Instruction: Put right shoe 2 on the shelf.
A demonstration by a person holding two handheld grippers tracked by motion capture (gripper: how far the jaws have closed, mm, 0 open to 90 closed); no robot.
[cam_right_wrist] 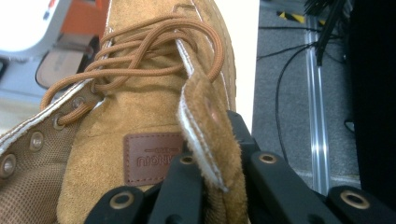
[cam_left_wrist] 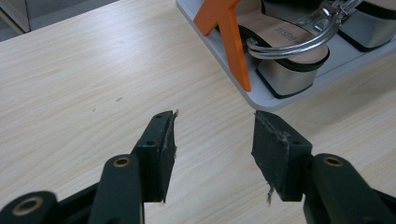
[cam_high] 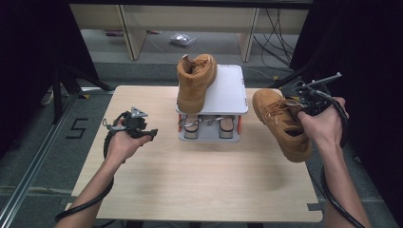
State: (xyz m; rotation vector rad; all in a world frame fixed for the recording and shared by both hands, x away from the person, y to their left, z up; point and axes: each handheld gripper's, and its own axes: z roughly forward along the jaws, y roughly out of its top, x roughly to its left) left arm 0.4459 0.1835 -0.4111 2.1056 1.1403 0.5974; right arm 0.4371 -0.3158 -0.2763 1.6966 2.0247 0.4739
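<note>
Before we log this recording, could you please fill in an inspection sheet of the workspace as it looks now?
Surface: pale wooden table, mostly bare at the front.
Job's things: white two-tier shoe rack at the far middle; one tan suede lace-up boot on its top shelf; pair of silver sandals on the lower shelf; second tan suede boot held off the table at the right.
Clutter: nothing seen.
Grippers: left gripper open above the table; right gripper shut on the second boot's collar edge.
Cables: black gripper cables along both forearms; loose wires on the floor behind.
Surroundings: grey floor, dark curtains, wooden furniture legs.
</note>
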